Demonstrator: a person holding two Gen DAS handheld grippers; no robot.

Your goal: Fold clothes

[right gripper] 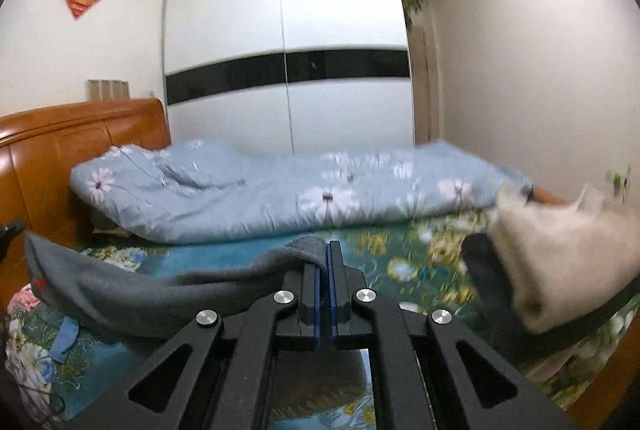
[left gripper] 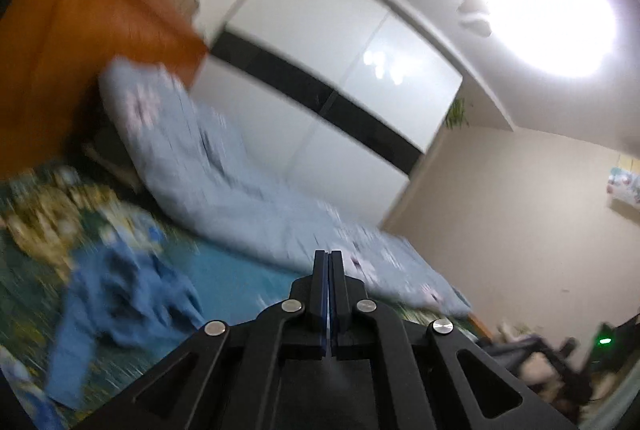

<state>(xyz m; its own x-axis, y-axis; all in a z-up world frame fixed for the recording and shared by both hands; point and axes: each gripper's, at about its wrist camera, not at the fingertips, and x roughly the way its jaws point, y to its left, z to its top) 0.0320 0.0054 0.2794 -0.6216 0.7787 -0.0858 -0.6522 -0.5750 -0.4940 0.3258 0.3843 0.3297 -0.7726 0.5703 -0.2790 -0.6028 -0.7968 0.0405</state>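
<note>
Over a bed spread with a floral sheet (left gripper: 28, 230), our left gripper (left gripper: 329, 262) points level, jaws pressed together on nothing we can see, while a crumpled blue garment (left gripper: 120, 302) lies below-left, likely awaiting its turn. From the right wrist, our right gripper (right gripper: 325, 262) pinches a grey garment (right gripper: 120, 290), which trails left, raised probably to shake it straight; a quilt (right gripper: 280, 190) lies behind.

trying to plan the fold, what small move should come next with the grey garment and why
Probably carry the grey garment forward and lower it flat onto the floral bedsheet. The right claw is shut on one edge of it, and the cloth hangs off to the left, bunched rather than spread. The left claw is shut with nothing seen between its fingers, so it could next pinch another edge.
</note>
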